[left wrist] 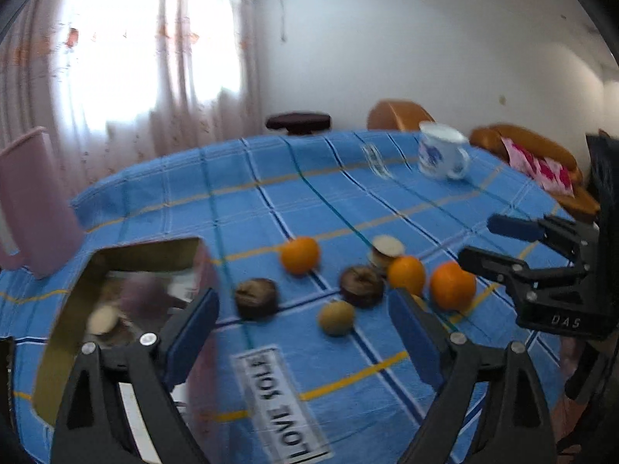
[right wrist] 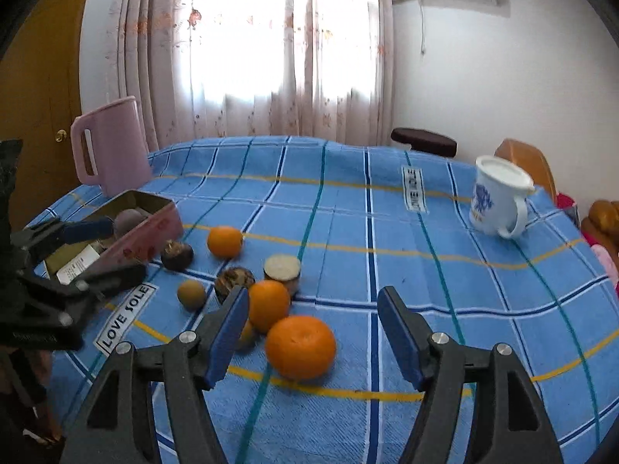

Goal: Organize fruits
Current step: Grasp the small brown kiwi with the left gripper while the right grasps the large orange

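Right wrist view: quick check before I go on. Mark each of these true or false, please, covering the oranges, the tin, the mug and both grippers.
1. Three oranges lie on the tablecloth. True: the nearest orange, a middle orange and a far orange.
2. The right gripper is clamped on an orange. False: its jaws stand open, nothing between the pads.
3. The tin is empty. False: it already holds some items.
4. The white mug stands upright on the cloth. True.
5. The left gripper holds the kiwi. False: it is open and the kiwi lies on the cloth.
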`<state>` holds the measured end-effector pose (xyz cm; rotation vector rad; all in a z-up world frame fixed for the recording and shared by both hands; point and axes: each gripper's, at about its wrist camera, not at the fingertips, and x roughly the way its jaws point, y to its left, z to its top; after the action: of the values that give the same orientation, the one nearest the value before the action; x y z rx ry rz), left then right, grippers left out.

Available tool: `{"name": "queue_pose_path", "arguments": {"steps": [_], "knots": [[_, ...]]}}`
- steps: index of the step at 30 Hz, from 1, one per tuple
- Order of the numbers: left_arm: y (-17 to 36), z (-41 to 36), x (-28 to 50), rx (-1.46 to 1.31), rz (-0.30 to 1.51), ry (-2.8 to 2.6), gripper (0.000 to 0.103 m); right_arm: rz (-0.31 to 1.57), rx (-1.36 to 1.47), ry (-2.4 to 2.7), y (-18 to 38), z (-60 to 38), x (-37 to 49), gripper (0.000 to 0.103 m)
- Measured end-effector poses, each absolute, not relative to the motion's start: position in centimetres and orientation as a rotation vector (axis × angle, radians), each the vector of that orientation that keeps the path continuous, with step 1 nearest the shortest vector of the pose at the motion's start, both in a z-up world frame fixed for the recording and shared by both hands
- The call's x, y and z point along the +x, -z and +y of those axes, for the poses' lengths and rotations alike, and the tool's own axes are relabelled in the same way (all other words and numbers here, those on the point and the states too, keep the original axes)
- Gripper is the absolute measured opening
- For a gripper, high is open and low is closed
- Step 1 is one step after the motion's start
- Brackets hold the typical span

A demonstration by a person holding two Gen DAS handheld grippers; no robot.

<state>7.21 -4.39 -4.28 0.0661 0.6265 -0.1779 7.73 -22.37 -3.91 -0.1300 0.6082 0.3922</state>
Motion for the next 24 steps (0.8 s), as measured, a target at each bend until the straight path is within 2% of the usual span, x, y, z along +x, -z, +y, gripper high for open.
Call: {"name": "queue_pose_path", "arguments": {"steps": [2, 5, 11, 15, 16, 18, 24], "knots": [[5.1, -5.1, 8.0, 0.065, 0.663, 0.195, 0.091, 0.642, -0.127, -0.417, 4.4, -22.1, 8.2, 0.070], [6.1, -5.8, 9.2, 0.048, 0.721, 0.229, 0.080, 0.676, -0.143, -0.422, 4.9, -22.0, 8.5, 0.070], [6.8, -7.1, 10.1, 0.059, 0.773, 0.265, 0.075, 0.739, -0.131, -0.438, 5.8, -22.2, 9.4, 0.070], [7.2, -6.6, 10.9, 0.027, 0.811, 0.281, 0.061, 0.783, -0.153, -0.463, 6.5, -21.5, 9.9, 0.070], [7.4, -6.4, 11.3, 0.009, 0.829, 0.287, 0.053, 0.790, -0.156, -0.469, 6.6, -21.4, 10.0, 0.065], [7.8, -6.1, 11.6, -0.019, 0.852, 0.300, 0.047, 0.798, -0.166, -0.464, 6.7, -21.1, 10.1, 0.054], [8.3, -6.1, 12.2, -0.036, 0.887, 0.314, 0.037, 0.798, -0.176, -0.460, 6.8, -21.1, 10.0, 0.050]]}}
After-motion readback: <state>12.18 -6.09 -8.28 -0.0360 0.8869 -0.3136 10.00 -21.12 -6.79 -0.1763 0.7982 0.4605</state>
